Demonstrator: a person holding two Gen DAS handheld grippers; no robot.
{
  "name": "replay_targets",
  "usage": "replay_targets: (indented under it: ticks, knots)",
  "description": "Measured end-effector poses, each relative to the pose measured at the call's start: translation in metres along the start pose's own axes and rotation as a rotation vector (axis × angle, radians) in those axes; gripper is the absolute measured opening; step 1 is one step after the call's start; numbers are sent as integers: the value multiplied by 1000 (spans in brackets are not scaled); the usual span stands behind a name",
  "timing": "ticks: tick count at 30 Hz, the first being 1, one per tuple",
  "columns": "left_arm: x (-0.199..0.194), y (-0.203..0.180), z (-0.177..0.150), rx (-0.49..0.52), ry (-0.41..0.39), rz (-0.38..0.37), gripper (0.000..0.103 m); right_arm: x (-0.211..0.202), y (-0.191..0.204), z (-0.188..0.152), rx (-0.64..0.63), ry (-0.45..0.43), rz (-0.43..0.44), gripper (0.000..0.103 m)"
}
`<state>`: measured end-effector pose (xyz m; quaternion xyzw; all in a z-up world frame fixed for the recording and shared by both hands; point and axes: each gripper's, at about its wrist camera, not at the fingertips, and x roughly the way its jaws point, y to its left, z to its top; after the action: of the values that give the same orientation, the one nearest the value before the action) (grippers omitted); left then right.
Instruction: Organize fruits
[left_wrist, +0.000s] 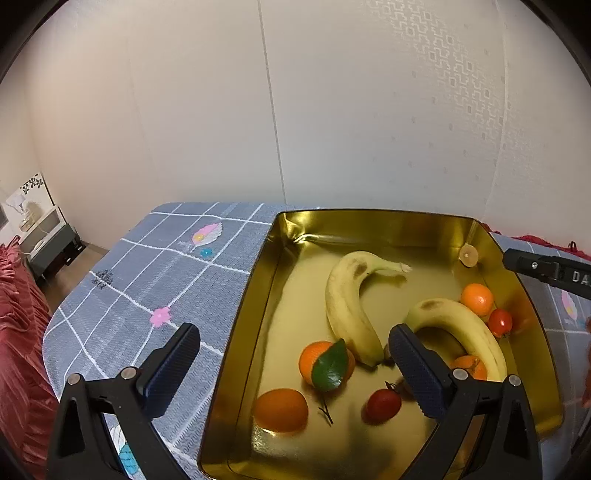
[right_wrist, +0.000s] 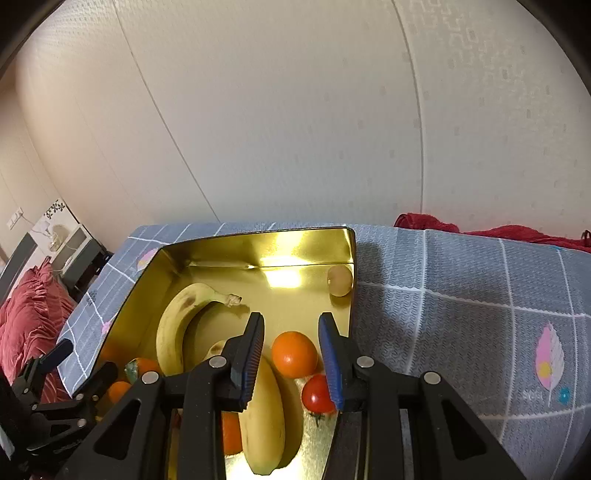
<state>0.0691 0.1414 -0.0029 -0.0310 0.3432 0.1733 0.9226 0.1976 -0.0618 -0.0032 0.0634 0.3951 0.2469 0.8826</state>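
**Between my right tool's fingers: an orange, a tomato, a banana's flank**

Under my right tool (right_wrist: 291, 360), half open and empty, the near banana (right_wrist: 264, 417) runs lengthwise along the fingers, beneath the left one; a tomato (right_wrist: 317, 394) and an orange (right_wrist: 294, 353) sit just ahead in the gap. My left tool (left_wrist: 295, 369) gapes wide, empty, straddling the gold tin's (left_wrist: 258, 295) left wall, with a leafy orange (left_wrist: 325, 363) between its fingers. Beyond lies the far banana (left_wrist: 347, 306). I judge the right tool nearer the orange.

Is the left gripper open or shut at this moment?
Open. The left gripper has its jaws spread wide apart with nothing between them, one over the tablecloth, one over the gold tray.
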Motion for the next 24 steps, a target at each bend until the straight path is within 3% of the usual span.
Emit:
replay_targets:
  ticks: [8, 16, 17, 21, 24]
  knots:
    - [-13, -6, -11, 2, -8, -31, 103, -26, 22, -27, -84, -35, -54, 33]
    - [-30, -10, -23, 14, -50, -38, 103, -54, 31, -59, -62, -80, -61, 38]
    - [-33, -10, -25, 14, -55, -33, 103, -56, 31, -62, -60, -84, -65, 40]
    - [-41, -10, -30, 14, -79, -32, 103, -66, 36, -74, -54, -109, -92, 61]
    - [-46, -8, -32, 13, -86, -39, 103, -71, 40, -83, -51, -116, -94, 62]
